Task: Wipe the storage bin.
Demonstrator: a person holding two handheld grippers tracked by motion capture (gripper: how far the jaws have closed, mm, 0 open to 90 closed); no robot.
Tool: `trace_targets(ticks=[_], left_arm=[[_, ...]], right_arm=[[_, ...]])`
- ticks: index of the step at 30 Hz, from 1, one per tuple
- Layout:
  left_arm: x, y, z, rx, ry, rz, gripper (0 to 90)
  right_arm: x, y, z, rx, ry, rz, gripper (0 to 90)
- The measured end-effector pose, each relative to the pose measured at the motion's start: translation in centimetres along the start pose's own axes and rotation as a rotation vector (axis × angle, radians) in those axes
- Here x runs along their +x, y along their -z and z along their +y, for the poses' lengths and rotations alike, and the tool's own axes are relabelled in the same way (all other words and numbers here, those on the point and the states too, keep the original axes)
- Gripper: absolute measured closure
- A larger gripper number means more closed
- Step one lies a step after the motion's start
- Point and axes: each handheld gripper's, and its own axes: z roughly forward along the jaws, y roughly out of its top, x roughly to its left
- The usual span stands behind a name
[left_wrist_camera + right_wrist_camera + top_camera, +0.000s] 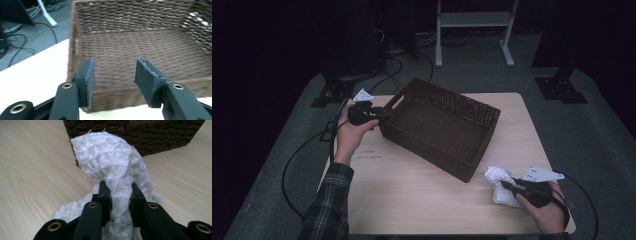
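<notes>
The right gripper (117, 191) has its fingers (104, 195) clenched on a white cloth (112, 162), the bunched fabric pinched between the pads and spilling forward and to both sides. In the high view the cloth (499, 184) lies on the bench (412, 200) at the near right, just beside the near corner of the basket (439, 125). The basket mouth lies ahead of and above the held cloth, toward the middle of the bench; its long axis runs diagonally from far left to near right. The right hand (549, 212) rests low by the bench's near edge, its gripper (512, 186) pointing left toward the basket corner. The left gripper (379, 116) sits at the basket's far left end by the handle slot, held in the left hand (352, 135); its fingers (87, 77) are released and half spread, with nothing between them, aimed over the rim into the empty basket (140, 50). The right hand is the nearer to the cloth; a lift over the wall seems the likely next move.
</notes>
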Motion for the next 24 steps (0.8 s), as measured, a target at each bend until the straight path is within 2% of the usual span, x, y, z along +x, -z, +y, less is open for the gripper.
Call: trace_targets(ticks=[4,7,12,18,21,24], left_arm=[[1.4,-0.8,0.1,0.035,0.017,0.024,50.5],[2.1,-1.6,-0.1,0.032,0.031,0.031,51.3],[3.1,-2.8,-0.2,0.065,0.039,0.058,51.8],[3.8,-4.6,-0.6,0.110,0.056,0.080,56.0],[3.9,-5.2,-0.7,0.131,0.065,0.089,62.2],[4.0,-5.7,-0.5,0.115,0.076,0.081,66.3]], right_arm=[[0.0,0.0,0.0,0.000,-0.002,-0.001,76.3],[-0.1,0.1,-0.1,0.000,-0.003,-0.006,76.3],[-0.2,0.2,-0.2,0.001,-0.004,-0.009,76.4],[-0.3,0.2,-0.2,0.000,-0.008,-0.008,76.4],[-0.4,0.2,-0.3,0.000,-0.007,-0.008,76.4],[-0.4,0.2,-0.3,0.000,-0.008,-0.007,76.3]])
